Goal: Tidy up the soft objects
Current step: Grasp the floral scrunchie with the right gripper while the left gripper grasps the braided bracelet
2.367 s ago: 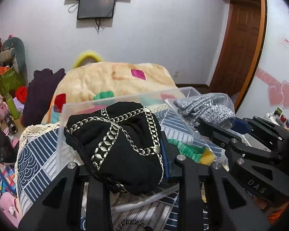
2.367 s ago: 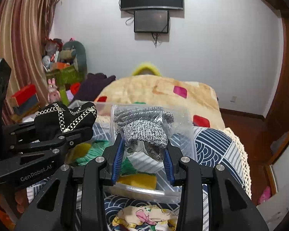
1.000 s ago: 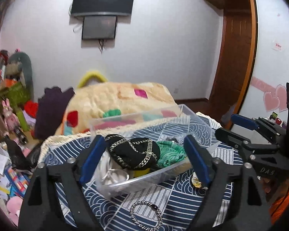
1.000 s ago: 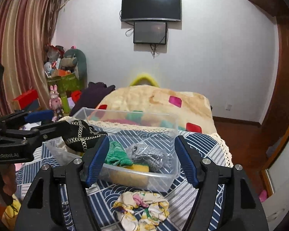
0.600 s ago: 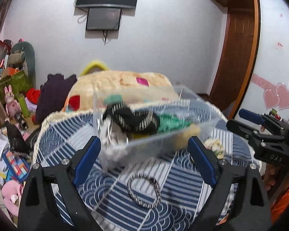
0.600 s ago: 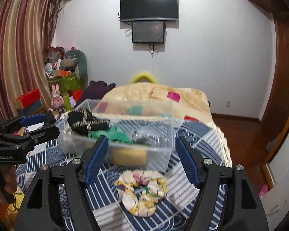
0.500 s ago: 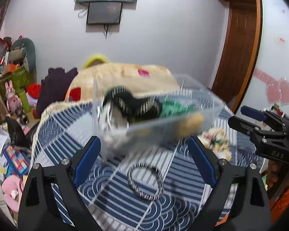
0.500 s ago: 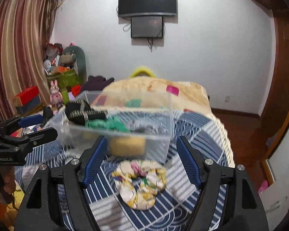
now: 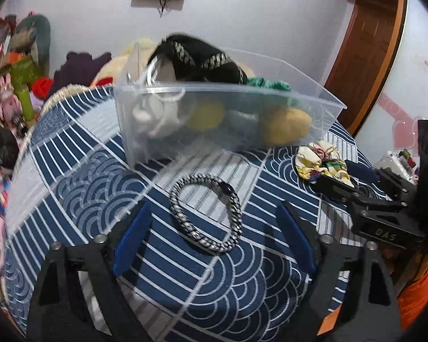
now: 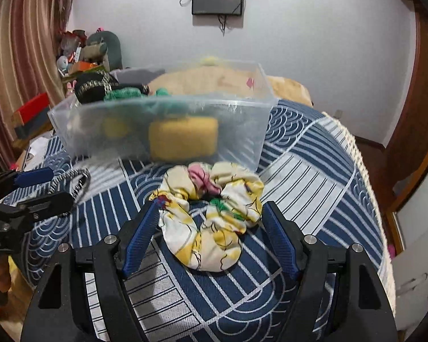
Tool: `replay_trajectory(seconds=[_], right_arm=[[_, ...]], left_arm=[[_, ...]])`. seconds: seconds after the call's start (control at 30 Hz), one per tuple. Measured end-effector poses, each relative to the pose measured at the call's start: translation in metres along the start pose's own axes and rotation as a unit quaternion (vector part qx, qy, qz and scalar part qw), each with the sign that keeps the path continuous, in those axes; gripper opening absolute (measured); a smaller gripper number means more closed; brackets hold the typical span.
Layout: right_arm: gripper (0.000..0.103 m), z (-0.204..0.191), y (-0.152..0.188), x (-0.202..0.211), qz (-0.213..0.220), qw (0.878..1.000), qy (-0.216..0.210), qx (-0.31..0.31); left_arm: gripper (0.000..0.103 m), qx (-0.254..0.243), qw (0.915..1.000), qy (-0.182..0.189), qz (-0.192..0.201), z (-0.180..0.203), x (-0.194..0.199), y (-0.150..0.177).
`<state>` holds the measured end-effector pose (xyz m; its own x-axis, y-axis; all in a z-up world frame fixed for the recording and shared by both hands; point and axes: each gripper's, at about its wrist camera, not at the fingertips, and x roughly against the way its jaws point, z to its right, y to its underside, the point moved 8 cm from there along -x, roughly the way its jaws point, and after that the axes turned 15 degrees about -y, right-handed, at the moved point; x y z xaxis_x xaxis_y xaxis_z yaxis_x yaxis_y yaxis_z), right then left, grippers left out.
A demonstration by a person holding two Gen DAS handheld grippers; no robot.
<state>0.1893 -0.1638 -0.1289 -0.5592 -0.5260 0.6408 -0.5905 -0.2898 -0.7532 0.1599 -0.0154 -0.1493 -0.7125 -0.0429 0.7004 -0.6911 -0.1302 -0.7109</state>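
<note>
A clear plastic bin point(image 9: 185, 131) point(image 10: 242, 131) on the blue patterned cloth holds a black item with gold trim point(image 9: 202, 59), a green scrunchie point(image 10: 128, 94), yellow soft pieces point(image 10: 182, 139) and others. My left gripper point(image 9: 214, 213) is open, low over a grey braided band point(image 9: 205, 216) lying between its fingers. My right gripper point(image 10: 209, 208) is open around a yellow floral scrunchie point(image 10: 211, 211) on the cloth. Each gripper shows in the other's view, the right one point(image 9: 356, 179) and the left one point(image 10: 40, 185).
The cloth-covered table point(image 10: 314, 171) drops off at its lace edge on the right. A cream blanket point(image 10: 288, 85) lies behind the bin. Toys and boxes point(image 9: 17, 79) are piled at the left. A wooden door point(image 9: 365, 51) stands at the right.
Both grippers let go of the black item and the grey item into the bin, opened wide, pulled back and dropped low, now straddling the band and the floral scrunchie.
</note>
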Motion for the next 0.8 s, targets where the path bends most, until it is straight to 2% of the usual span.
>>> replay_trajectory(seconds=[0.1, 0.2, 0.23, 0.33, 0.47, 0.53, 0.8], right_arm=[[0.072, 0.004, 0.003, -0.002, 0.001, 1.000, -0.004, -0.019], [0.070, 0.004, 0.002, 0.002, 0.008, 1.000, -0.006, -0.026], [0.061, 0.004, 0.002, 0.004, 0.011, 1.000, -0.007, -0.027], [0.044, 0.003, 0.002, 0.005, 0.012, 1.000, -0.009, -0.024], [0.031, 0.002, 0.004, 0.006, 0.013, 0.999, -0.018, -0.023], [0.025, 0.002, 0.004, 0.007, 0.013, 0.999, -0.023, -0.021], [0.020, -0.009, 0.003, 0.012, 0.021, 0.999, -0.038, -0.014]], left_arm=[[0.075, -0.009, 0.9998, -0.017, 0.009, 0.003, -0.002, 0.002], [0.061, -0.023, 0.9993, -0.025, 0.016, 0.008, -0.001, 0.002], [0.052, -0.026, 0.9991, -0.028, 0.018, 0.009, -0.001, 0.003], [0.038, -0.031, 0.9984, -0.040, 0.024, 0.011, 0.000, 0.004], [0.026, -0.031, 0.9985, -0.038, 0.025, 0.013, 0.003, 0.006], [0.012, -0.030, 0.9985, -0.039, 0.025, 0.012, 0.004, 0.007], [0.007, -0.026, 0.9988, -0.026, 0.033, 0.008, 0.016, 0.005]])
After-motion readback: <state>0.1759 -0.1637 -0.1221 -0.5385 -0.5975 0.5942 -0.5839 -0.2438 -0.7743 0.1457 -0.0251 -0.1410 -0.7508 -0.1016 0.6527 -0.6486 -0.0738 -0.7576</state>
